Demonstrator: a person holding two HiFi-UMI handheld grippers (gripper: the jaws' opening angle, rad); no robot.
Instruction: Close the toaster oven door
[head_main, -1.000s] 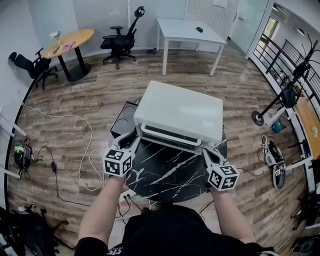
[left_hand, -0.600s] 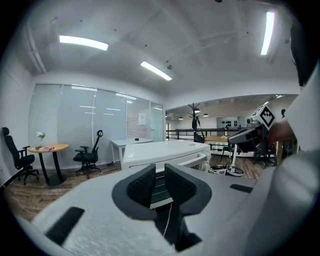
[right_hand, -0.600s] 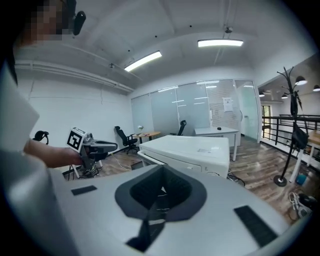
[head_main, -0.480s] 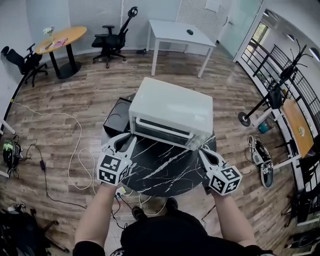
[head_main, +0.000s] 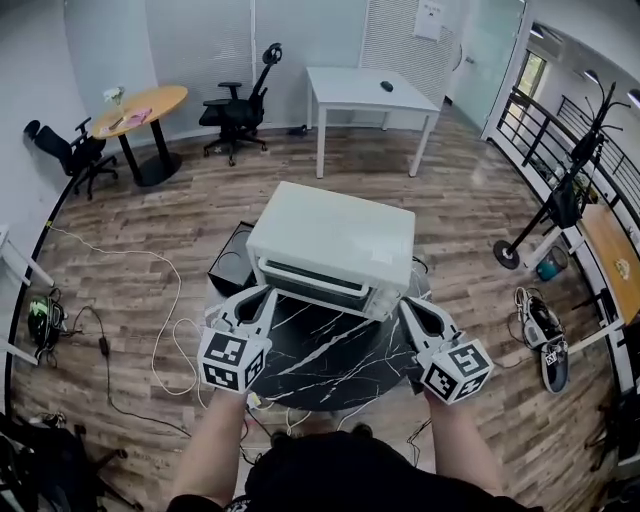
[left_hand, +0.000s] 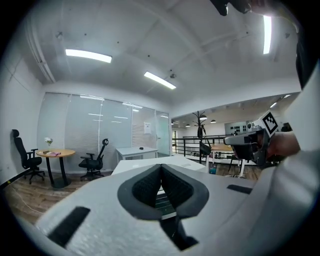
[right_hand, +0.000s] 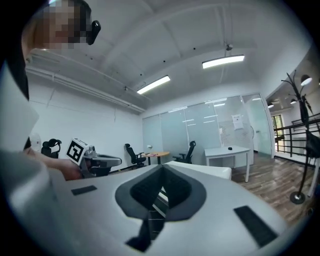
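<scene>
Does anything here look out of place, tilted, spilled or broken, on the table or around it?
Nothing stands out on the black marble table: the toaster oven stands level, nothing spilled. Only the floor is untidy: loose cables trail left of the table, and a pair of shoes lies to its right.

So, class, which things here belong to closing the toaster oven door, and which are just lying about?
Job: toaster oven, left gripper, right gripper.
Lying about: black box, shoes, floor cables, office chair, round wooden table.
</scene>
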